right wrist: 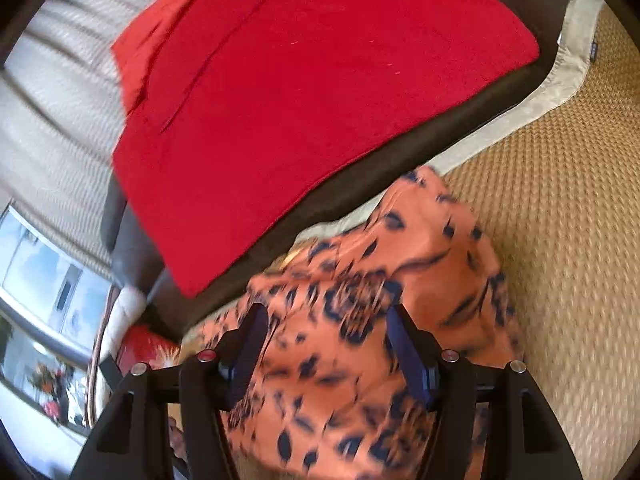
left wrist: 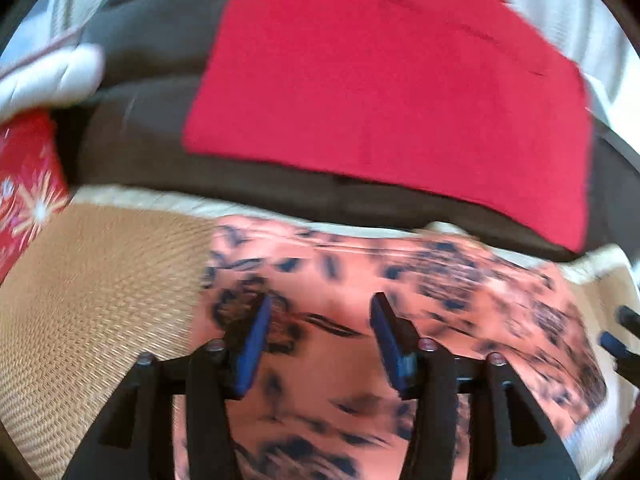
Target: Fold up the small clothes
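Note:
A small orange garment with a dark blotchy print lies spread on a woven straw mat. My left gripper hovers over its middle, jaws apart, with nothing pinched between the blue pads. In the right wrist view the same garment lies bunched with soft folds. My right gripper stands open over it, and the cloth shows behind the gap, not gripped. Both views are blurred.
A red cloth lies flat on a dark brown cushion just beyond the garment. A pale border edges the mat. A red patterned box and a white padded object sit at the left. A window shows at far left.

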The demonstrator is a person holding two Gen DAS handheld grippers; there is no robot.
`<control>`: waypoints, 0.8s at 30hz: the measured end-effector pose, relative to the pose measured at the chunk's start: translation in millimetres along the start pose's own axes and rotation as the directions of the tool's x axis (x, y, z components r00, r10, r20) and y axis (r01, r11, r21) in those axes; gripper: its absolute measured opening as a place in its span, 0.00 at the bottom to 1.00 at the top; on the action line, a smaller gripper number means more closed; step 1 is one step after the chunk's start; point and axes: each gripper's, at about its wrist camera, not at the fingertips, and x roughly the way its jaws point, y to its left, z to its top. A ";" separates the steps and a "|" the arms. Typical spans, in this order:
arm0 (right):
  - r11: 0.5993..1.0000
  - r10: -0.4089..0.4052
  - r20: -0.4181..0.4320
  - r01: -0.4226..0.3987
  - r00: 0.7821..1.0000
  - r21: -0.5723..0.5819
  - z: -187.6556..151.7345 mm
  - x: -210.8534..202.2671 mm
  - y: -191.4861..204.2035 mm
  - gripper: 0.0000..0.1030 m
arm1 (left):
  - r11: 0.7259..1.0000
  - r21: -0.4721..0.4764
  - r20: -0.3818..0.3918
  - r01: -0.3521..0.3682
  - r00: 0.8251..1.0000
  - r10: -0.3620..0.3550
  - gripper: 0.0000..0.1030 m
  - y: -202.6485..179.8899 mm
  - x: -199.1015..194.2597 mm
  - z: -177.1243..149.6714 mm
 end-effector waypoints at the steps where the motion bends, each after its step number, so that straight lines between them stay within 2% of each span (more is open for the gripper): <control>1: 1.000 -0.003 -0.011 0.003 1.000 -0.012 -8.8 -2.3 2.9 0.65 | 1.000 0.029 0.006 0.008 1.000 -0.008 0.72 -11.5 -5.4 -6.0; 2: 0.999 -0.020 -0.025 0.019 0.999 -0.026 -15.3 -3.0 5.4 0.65 | 0.998 0.056 0.001 0.003 1.000 -0.003 0.75 -22.4 -7.0 -11.6; 4: 0.998 -0.064 -0.058 0.063 0.996 -0.032 -30.2 -1.5 1.3 0.65 | 0.994 0.099 -0.048 -0.048 0.997 0.053 0.76 -36.5 4.4 -27.5; 5: 0.997 -0.077 -0.088 0.075 0.993 -0.021 -36.6 2.7 -3.8 0.65 | 0.992 0.105 -0.103 -0.075 0.991 0.086 0.76 -38.4 17.7 -35.8; 6: 0.995 -0.104 -0.138 0.104 0.985 -0.007 -45.0 9.7 -13.0 0.63 | 0.990 0.096 -0.182 -0.101 0.976 0.117 0.76 -34.9 35.4 -44.6; 7: 0.993 -0.118 -0.165 0.119 0.979 -0.003 -51.2 13.2 -19.9 0.63 | 0.990 0.089 -0.227 -0.110 0.965 0.128 0.76 -29.0 44.8 -54.1; 8: 0.994 -0.111 -0.174 0.112 0.979 -0.007 -53.5 12.7 -21.7 0.63 | 0.987 0.110 -0.199 -0.119 0.970 0.139 0.76 -32.0 42.0 -57.9; 9: 0.994 -0.110 -0.172 0.108 0.979 -0.021 -54.2 5.5 -19.6 0.63 | 0.978 0.149 -0.185 -0.145 0.968 0.171 0.76 -39.3 33.9 -58.7; 10: 0.993 -0.114 -0.168 0.110 0.979 -0.034 -56.2 -2.8 -16.5 0.63 | 0.977 0.155 -0.182 -0.146 0.968 0.174 0.76 -41.2 27.9 -59.3; 12: 0.997 -0.075 -0.131 0.071 0.989 -0.040 -61.0 -21.6 -13.3 0.63 | 0.989 0.106 -0.125 -0.105 0.985 0.118 0.76 -38.4 -0.1 -64.6; 16: 0.998 -0.044 -0.047 0.041 0.998 -0.053 -69.6 -57.9 -11.0 0.65 | 0.997 0.030 -0.082 -0.072 0.994 0.074 0.76 -26.8 -35.3 -75.1; 20: 0.999 -0.028 -0.014 0.028 1.000 -0.030 -66.2 -70.1 -6.3 0.65 | 0.989 0.008 -0.034 -0.145 0.989 0.145 0.76 -11.7 -42.0 -70.6; 24: 0.997 -0.060 0.003 0.060 0.998 -0.047 -64.7 -67.5 3.2 0.65 | 0.966 0.002 -0.044 -0.258 0.965 0.258 0.76 17.3 -24.7 -64.5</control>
